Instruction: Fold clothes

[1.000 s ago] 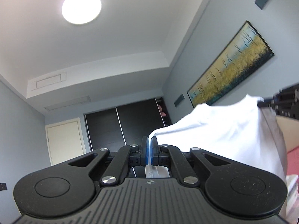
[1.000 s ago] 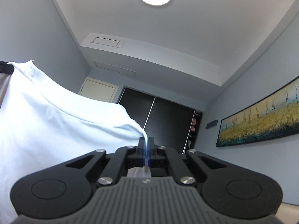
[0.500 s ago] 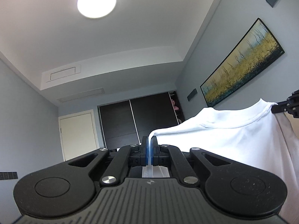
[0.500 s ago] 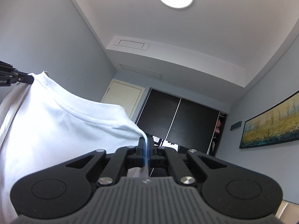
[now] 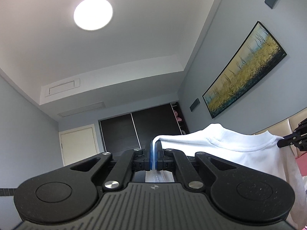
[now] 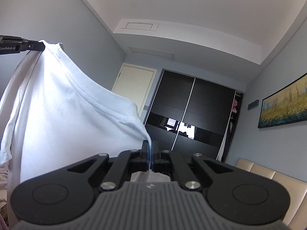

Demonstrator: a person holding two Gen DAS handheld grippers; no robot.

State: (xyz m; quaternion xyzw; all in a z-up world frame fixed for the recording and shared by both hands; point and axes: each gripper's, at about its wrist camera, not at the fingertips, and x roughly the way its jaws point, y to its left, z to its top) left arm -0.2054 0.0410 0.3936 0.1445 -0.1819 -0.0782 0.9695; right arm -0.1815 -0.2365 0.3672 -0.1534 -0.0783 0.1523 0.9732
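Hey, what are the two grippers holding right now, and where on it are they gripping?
Both hold one white cotton T-shirt in the air: the left gripper and the right gripper each pinch a shoulder beside the ribbed neckline.

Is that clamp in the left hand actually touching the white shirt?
Touching. The left wrist view shows the left gripper shut with the white shirt's edge pinched between its blue pads.

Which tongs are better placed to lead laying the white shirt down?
Neither clearly: left tongs and right tongs each pinch one end of the white cotton T-shirt's neckline, so lower both together.
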